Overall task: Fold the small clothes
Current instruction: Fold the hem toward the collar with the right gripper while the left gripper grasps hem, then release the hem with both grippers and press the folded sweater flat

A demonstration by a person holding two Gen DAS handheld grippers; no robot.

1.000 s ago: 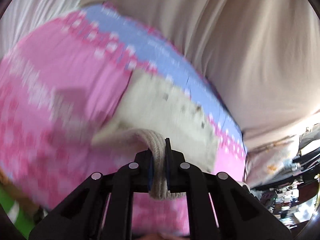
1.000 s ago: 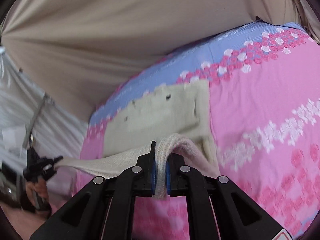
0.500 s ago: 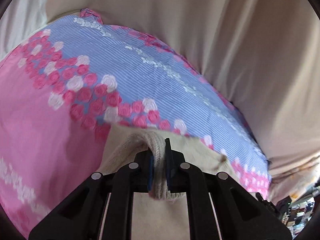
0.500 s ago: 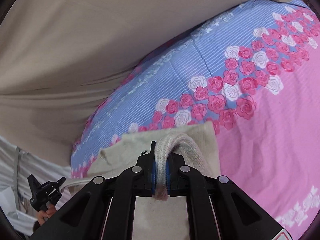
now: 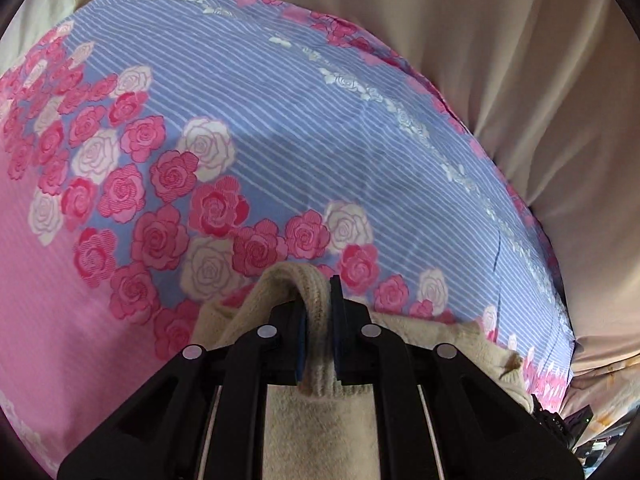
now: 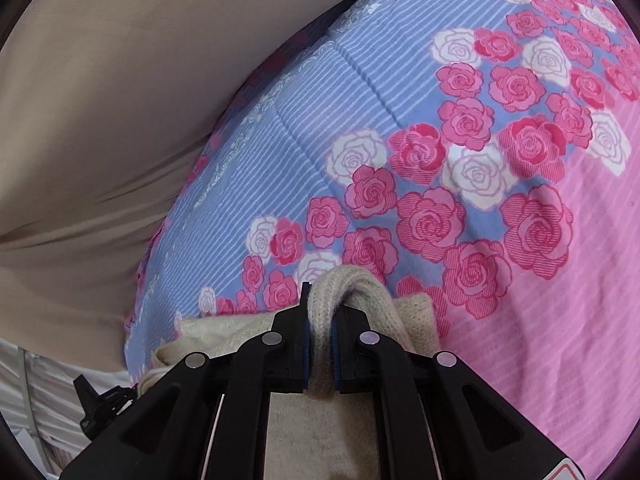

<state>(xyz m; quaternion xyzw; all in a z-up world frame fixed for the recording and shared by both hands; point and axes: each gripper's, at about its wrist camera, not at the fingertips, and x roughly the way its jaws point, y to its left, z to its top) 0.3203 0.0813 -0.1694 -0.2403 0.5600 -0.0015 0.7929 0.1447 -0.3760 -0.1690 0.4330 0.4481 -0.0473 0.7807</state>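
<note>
One cream knit garment (image 5: 320,420), two grippers: left gripper (image 5: 318,320) pinches its ribbed edge at six o'clock, right gripper (image 6: 320,324) clamps another ribbed fold, both low over the rose-print bedsheet (image 5: 280,140).

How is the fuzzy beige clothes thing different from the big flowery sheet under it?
The beige knit garment is one plain cream colour; the flowery bedsheet has pink and white roses, blue stripes and a pink part.
The garment looks thick and ribbed, the bedsheet thin and smooth.
The garment is pinched up in the shut jaws of the left gripper and the right gripper; the bedsheet lies spread out, far wider.
Both are soft cloth.
</note>
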